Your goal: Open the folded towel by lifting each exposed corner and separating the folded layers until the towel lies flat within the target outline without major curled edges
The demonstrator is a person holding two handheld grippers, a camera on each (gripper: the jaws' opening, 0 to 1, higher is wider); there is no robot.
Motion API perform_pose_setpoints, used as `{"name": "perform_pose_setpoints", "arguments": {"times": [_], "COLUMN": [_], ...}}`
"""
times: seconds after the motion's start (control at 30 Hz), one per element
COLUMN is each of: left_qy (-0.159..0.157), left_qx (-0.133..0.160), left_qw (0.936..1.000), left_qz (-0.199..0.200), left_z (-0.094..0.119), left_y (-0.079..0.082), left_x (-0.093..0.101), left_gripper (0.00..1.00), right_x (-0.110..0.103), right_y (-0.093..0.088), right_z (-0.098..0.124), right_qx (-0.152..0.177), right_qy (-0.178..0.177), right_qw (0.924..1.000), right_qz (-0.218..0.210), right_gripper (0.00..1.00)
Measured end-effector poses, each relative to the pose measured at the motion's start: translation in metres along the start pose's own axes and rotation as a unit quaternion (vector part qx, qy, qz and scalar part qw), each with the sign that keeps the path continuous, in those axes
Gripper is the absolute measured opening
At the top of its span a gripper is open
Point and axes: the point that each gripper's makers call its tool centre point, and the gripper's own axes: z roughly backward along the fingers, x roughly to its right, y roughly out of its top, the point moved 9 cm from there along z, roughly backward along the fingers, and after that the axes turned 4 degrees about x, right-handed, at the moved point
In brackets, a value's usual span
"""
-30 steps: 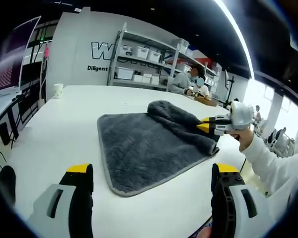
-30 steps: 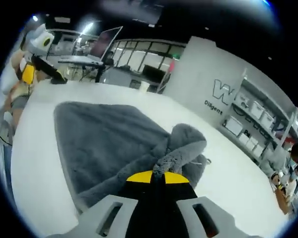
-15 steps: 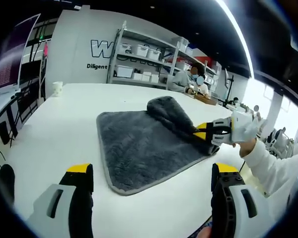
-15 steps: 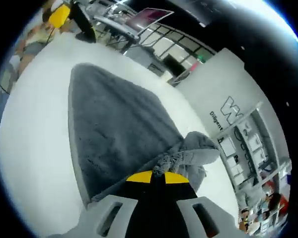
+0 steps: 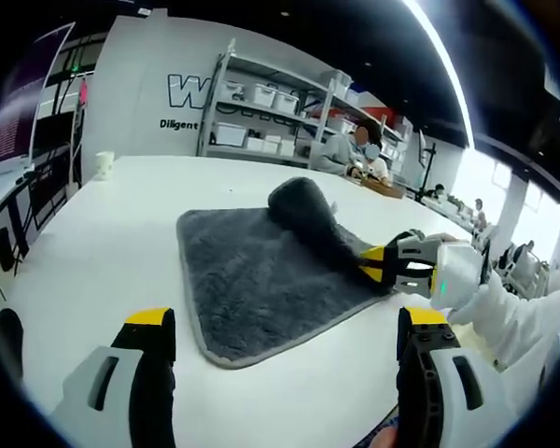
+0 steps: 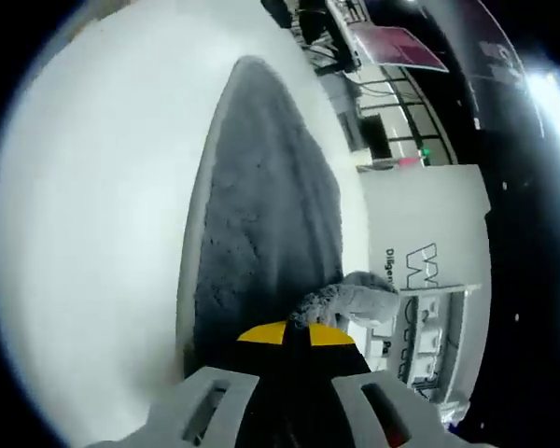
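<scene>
Left gripper view: grey towel (image 5: 261,280) lies on a white table (image 5: 93,243), bare tabletop all around; left gripper (image 5: 285,329) jaws apart, holding nothing. Right gripper view: right gripper (image 6: 294,329) clamped on the towel's folded edge.

Big white tabletop (image 5: 93,252) takes up the foreground, with a small white cup (image 5: 104,166) near its far edge. Behind it there's a white wall with dark lettering (image 5: 182,91), and a grey metal shelving rack (image 5: 271,117) loaded with white storage bins. Long bright ceiling light strip (image 5: 439,65) runs across a dark ceiling. Bright windows (image 5: 518,201) sit off right, and people sit at a far desk.
</scene>
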Motion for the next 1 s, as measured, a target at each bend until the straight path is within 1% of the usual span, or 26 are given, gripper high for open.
{"name": "perform_pose_setpoints", "arguments": {"times": [0.03, 0.07, 0.2, 0.3, 0.4, 0.5, 0.63, 0.7, 0.8, 0.9, 0.93, 0.97, 1.0], "left_qy": [0.000, 0.002, 0.007, 0.010, 0.009, 0.008, 0.008, 0.009, 0.012, 0.010, 0.009, 0.009, 0.008], "left_qx": [0.000, 0.000, 0.005, 0.007, 0.003, 0.000, -0.002, -0.002, 0.002, 0.003, 0.003, 0.003, 0.003], "left_qw": [1.0000, 1.0000, 1.0000, 0.9999, 0.9999, 1.0000, 1.0000, 0.9999, 0.9999, 0.9999, 0.9999, 0.9999, 0.9999], "left_qz": [0.000, 0.001, 0.004, 0.006, 0.005, 0.005, 0.004, 0.005, 0.009, 0.010, 0.010, 0.010, 0.010], "left_z": [0.000, 0.001, 0.003, 0.003, 0.002, 0.001, 0.002, 0.003, 0.005, 0.004, 0.004, 0.004, 0.004], "left_y": [0.000, -0.001, 0.000, 0.001, 0.001, 0.000, -0.001, -0.001, -0.001, 0.000, 0.000, 0.000, 0.000], "left_x": [0.000, -0.001, -0.003, -0.003, -0.003, -0.003, -0.004, -0.004, -0.004, -0.003, -0.002, -0.002, -0.001], "left_gripper": [0.98, 0.98, 0.98, 0.98, 0.98, 0.98, 0.98, 0.98, 0.98, 0.98, 0.98, 0.98, 0.98], "right_x": [-0.001, -0.004, -0.006, -0.007, -0.007, -0.006, -0.005, -0.003, -0.002, -0.004, -0.004, -0.003, -0.002], "right_y": [0.001, 0.004, 0.005, 0.005, 0.005, 0.003, 0.003, 0.002, 0.004, 0.008, 0.010, 0.012, 0.014], "right_z": [0.001, 0.001, -0.001, -0.002, -0.002, -0.002, 0.001, 0.003, 0.011, 0.018, 0.021, 0.026, 0.031], "right_qx": [0.000, -0.003, -0.003, -0.003, -0.003, 0.001, 0.008, 0.011, 0.025, 0.048, 0.056, 0.069, 0.082], "right_qy": [0.000, 0.003, 0.008, 0.012, 0.013, 0.013, 0.019, 0.016, 0.016, 0.025, 0.029, 0.035, 0.040], "right_qw": [1.0000, 0.9999, 0.9996, 0.9997, 0.9998, 0.9999, 0.9983, 0.9979, 0.9964, 0.9930, 0.9915, 0.9883, 0.9847], "right_qz": [0.002, 0.014, 0.025, 0.023, 0.017, -0.008, -0.055, -0.062, -0.079, -0.105, -0.114, -0.131, -0.148], "right_gripper": [0.00, 0.00, 0.00, 0.00, 0.00, 0.00, 0.00, 0.01, 0.03, 0.06, 0.09, 0.10, 0.08]}}
